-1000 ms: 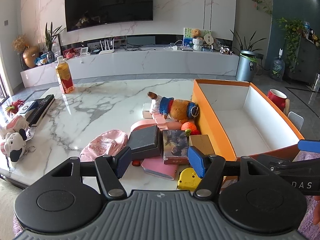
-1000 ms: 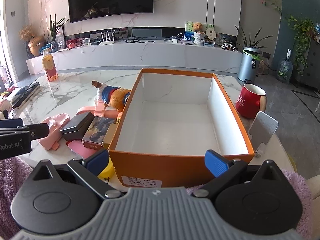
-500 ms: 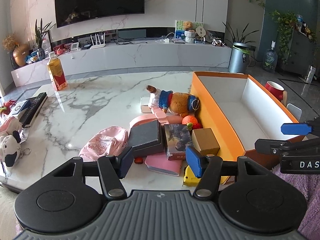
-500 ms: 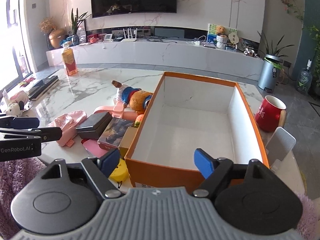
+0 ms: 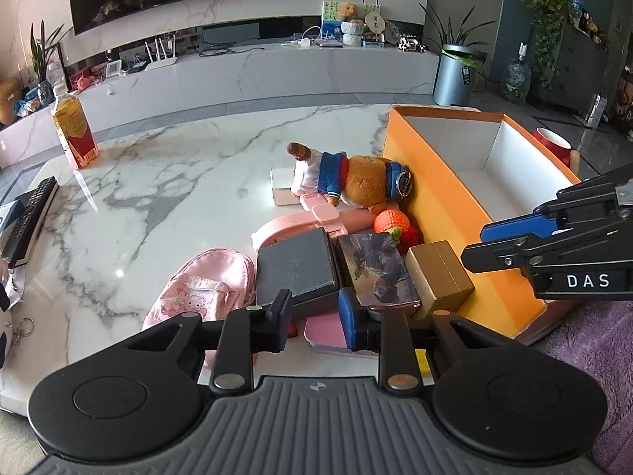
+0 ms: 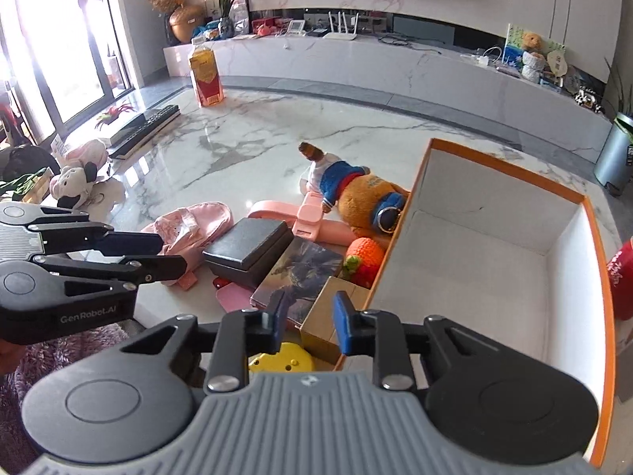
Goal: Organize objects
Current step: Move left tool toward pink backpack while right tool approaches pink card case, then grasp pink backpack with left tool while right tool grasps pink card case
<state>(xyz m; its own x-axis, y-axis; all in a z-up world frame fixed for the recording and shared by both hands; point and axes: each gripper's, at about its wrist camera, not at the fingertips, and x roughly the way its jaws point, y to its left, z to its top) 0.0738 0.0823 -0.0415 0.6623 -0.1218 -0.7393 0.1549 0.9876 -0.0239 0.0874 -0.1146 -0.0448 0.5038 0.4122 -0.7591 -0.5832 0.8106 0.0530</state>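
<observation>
Marble surface (image 5: 190, 182) carrying a cluster of loose items beside an orange box (image 5: 447, 198) with a bare white interior. Cluster contents: plush bear in blue sweater (image 5: 356, 182) lying against the box wall; crocheted orange fruit (image 5: 391, 223) just in front of it; dark grey case (image 5: 294, 269); picture-printed box (image 5: 376, 271); gold box (image 5: 439, 275) touching the orange wall; pink pouch (image 5: 201, 289); yellow item (image 6: 283, 358), partly hidden. Left gripper (image 5: 314, 316), jaws parted and holding nothing, hovers at the grey case's near edge. Right gripper (image 6: 306, 318), jaws likewise apart and empty, sits over the gold box. Juice carton (image 5: 73, 130) stands well apart, far left.
</observation>
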